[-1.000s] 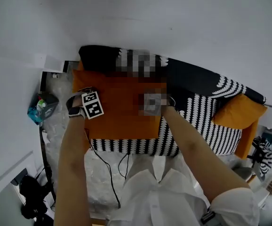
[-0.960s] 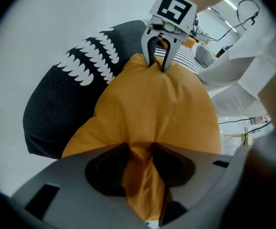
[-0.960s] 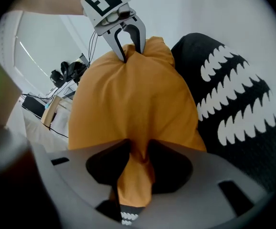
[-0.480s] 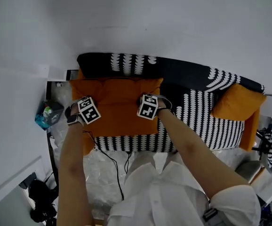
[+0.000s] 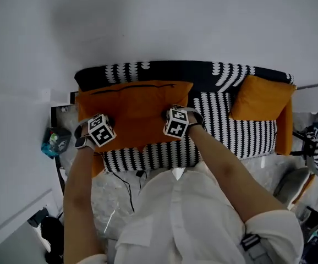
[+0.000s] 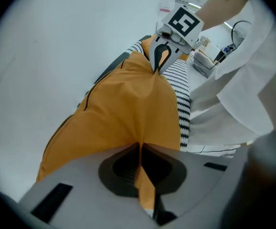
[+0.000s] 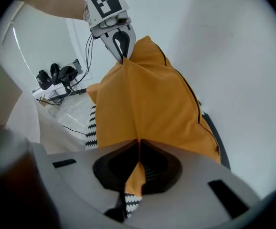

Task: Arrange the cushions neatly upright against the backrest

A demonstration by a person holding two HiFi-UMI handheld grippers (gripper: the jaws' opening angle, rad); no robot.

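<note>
A large orange cushion (image 5: pixel 134 111) with a black zip line leans against the black-and-white patterned backrest (image 5: pixel 164 73) at the sofa's left end. My left gripper (image 5: pixel 96 132) is shut on the cushion's left front corner, fabric pinched between its jaws (image 6: pixel 140 156). My right gripper (image 5: pixel 175 122) is shut on the right front corner, orange cloth (image 7: pixel 138 149) caught between its jaws. Each gripper shows in the other's view, the right gripper (image 6: pixel 159 56) and the left gripper (image 7: pixel 121 42) both clamped on the cushion's edge. A second orange cushion (image 5: pixel 261 98) leans at the sofa's right end.
The sofa seat (image 5: pixel 230 131) carries a black-and-white pattern. A white wall (image 5: pixel 159 21) rises behind the backrest. Black cables (image 5: pixel 127 183) and a teal object (image 5: pixel 57 142) lie on the floor at the left. Clutter (image 5: pixel 316 150) stands at the far right.
Both grippers went from open to shut on the cushion's front corners. The cushion has been lifted and tipped back, so its zip edge now rests against the backrest.
</note>
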